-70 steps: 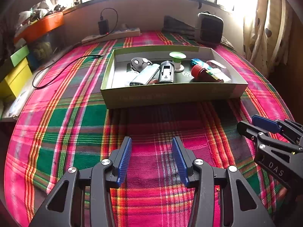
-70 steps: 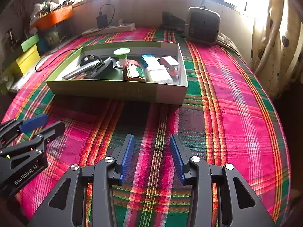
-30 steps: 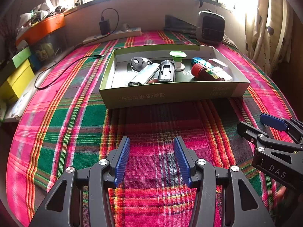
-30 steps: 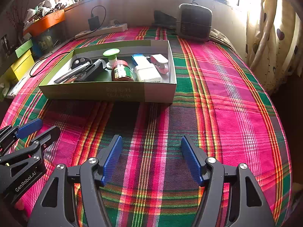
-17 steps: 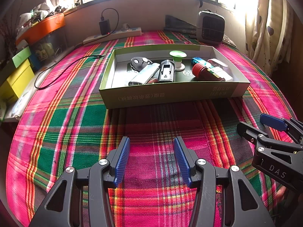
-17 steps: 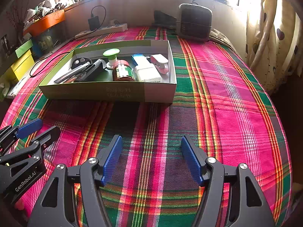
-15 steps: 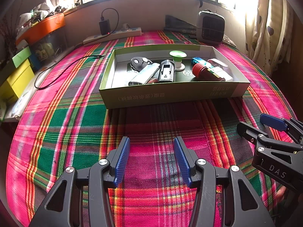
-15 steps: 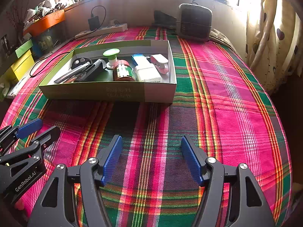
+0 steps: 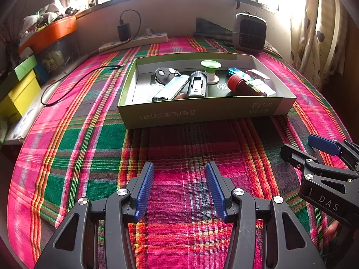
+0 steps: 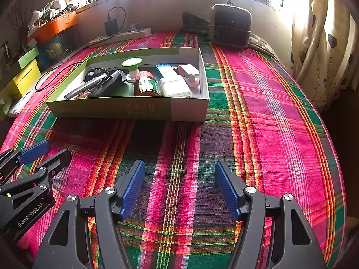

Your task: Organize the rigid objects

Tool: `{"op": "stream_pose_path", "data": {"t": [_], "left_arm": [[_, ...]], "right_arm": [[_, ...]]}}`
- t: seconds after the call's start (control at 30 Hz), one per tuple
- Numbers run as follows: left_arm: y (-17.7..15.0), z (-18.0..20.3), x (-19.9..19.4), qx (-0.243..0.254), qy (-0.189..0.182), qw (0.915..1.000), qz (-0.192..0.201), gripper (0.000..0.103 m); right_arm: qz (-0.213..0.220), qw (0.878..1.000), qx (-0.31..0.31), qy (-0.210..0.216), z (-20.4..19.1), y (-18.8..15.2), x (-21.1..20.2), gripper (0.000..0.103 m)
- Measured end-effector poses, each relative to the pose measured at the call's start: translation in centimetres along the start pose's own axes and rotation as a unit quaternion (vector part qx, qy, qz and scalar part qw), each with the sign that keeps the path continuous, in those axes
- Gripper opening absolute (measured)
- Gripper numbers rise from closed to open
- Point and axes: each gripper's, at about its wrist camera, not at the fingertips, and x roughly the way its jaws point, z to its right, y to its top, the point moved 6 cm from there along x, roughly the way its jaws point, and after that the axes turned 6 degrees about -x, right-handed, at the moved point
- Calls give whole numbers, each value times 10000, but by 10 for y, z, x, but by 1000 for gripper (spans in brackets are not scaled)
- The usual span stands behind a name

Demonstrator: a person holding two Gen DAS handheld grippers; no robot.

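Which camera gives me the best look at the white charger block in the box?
The right wrist view: the white charger block shows its whole top, near the box's right end. In the left wrist view, the red-lidded jar and front wall mostly hide it.

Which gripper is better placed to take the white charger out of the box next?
Probably the right gripper: it is open and empty, and the white charger lies at the box's right end, nearer it than the left gripper.

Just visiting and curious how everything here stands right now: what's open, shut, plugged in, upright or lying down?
Left gripper: open, empty.
Right gripper: open, empty.
Cardboard box: lidless, holding items.
Red-capped jar: lying on its side.
Green-topped spool: upright.
Black charger: plugged into power strip.
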Motion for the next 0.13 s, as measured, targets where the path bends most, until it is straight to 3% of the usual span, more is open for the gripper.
{"op": "stream_pose_path", "data": {"t": [0.13], "left_arm": [[0, 0, 0, 0, 0, 10000, 0, 48]], "right_arm": [[0, 10000, 0, 0, 0, 0, 0, 65]]}}
